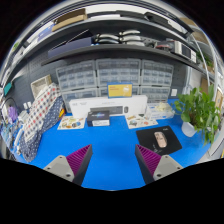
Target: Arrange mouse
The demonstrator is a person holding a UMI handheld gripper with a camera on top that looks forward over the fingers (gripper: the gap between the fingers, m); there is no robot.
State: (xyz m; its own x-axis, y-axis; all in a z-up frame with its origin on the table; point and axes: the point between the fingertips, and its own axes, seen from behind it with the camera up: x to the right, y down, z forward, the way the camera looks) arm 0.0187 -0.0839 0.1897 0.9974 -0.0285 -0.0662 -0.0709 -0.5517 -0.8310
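Item: mouse (161,139), lying on a black mouse mat (163,140), right of centre frame, on the blue surface (110,145). Fingers (111,163) apart, empty, lower frame, well short of it. Risk: an off-centre approach may skid the mouse off the mat

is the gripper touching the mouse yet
Apart. The gripper view shows the open gripper with bare blue table between its fingertips and the mouse, which rests on a black mousepad.
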